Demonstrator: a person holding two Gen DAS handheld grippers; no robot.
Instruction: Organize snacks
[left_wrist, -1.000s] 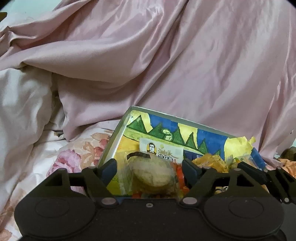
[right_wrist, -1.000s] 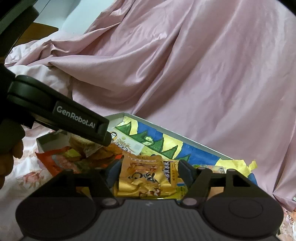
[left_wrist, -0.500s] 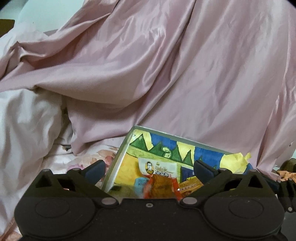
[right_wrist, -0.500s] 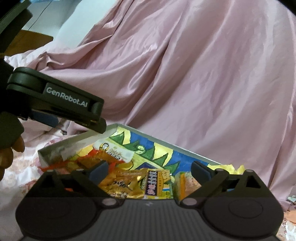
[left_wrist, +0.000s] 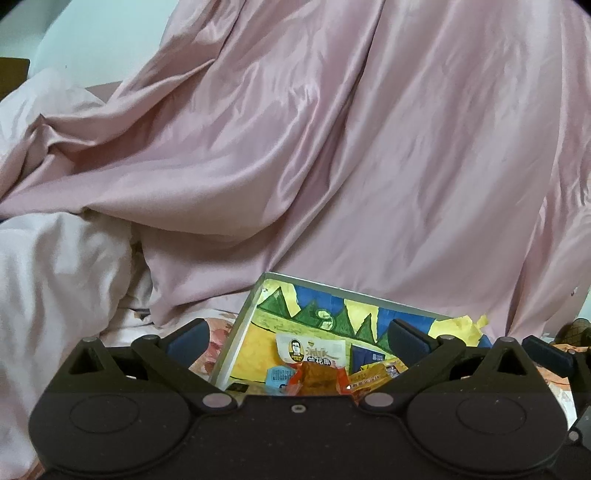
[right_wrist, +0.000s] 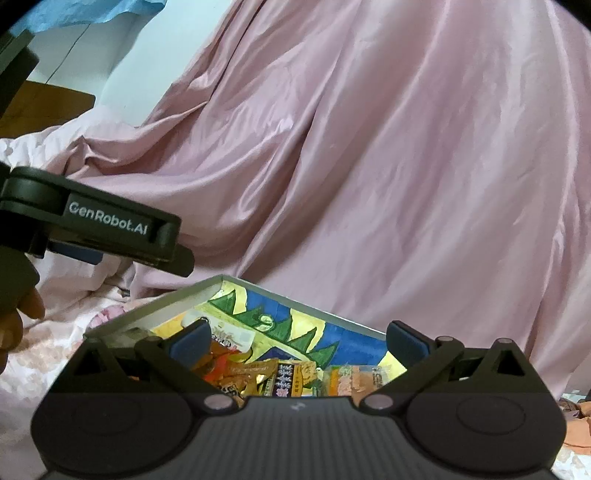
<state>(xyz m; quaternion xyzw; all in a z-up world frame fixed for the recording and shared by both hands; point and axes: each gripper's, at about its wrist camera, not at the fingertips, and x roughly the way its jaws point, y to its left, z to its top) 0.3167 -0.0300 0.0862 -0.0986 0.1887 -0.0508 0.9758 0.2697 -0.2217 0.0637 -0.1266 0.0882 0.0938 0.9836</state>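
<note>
Bed draped in a pink sheet (left_wrist: 332, 147); the painted box (left_wrist: 306, 288) sits on it with the snack packets (right_wrist: 273, 373) piled inside. Both the left gripper (left_wrist: 297, 338) and right gripper (right_wrist: 295, 338) have just been opening, jaws now wide apart, nothing between them. Box lies ahead and below both; right looks slightly nearer the pile.

Snack packets (right_wrist: 266, 376) in box (right_wrist: 155, 314); draped sheet (right_wrist: 369, 166) behind box, on bedding (left_wrist: 55, 277)
</note>
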